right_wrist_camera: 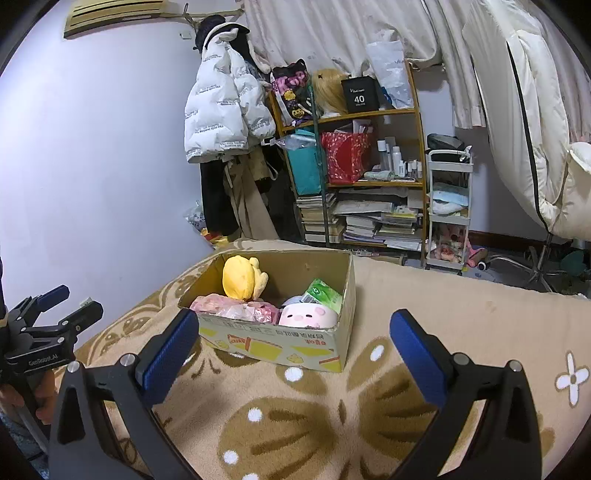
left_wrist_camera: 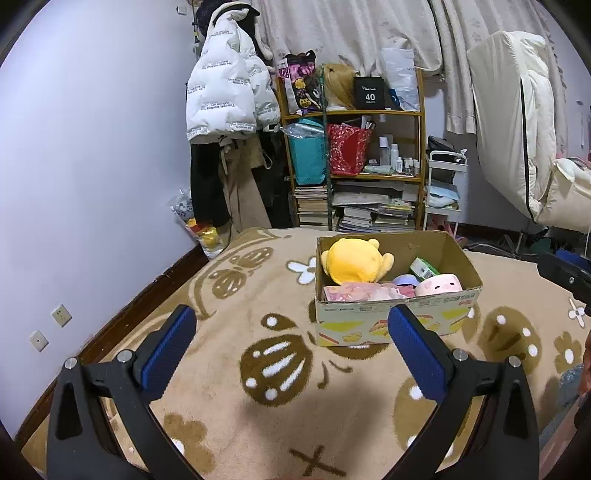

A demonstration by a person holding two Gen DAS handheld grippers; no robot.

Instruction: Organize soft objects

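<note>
Both hand-held grippers gape before the box point(left_wrist_camera: 391, 325)

My cluttered bedroom corner, lit evenly

Before me a beige patterned blanket point(left_wrist_camera: 258, 369); beyond it a pale lilac wall point(left_wrist_camera: 92, 147), a wooden shelf point(left_wrist_camera: 354, 177) stacked with books, a white trolley point(right_wrist_camera: 448, 206), cream curtains point(left_wrist_camera: 369, 33), and a hanging white jacket point(left_wrist_camera: 225, 81).

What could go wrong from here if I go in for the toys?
The box sits on a soft blanket, so a push may slide or tip it. The yellow plush leans on the far wall, a long reach over the pink toy. Both the left gripper and the right gripper are open and could collide.
</note>
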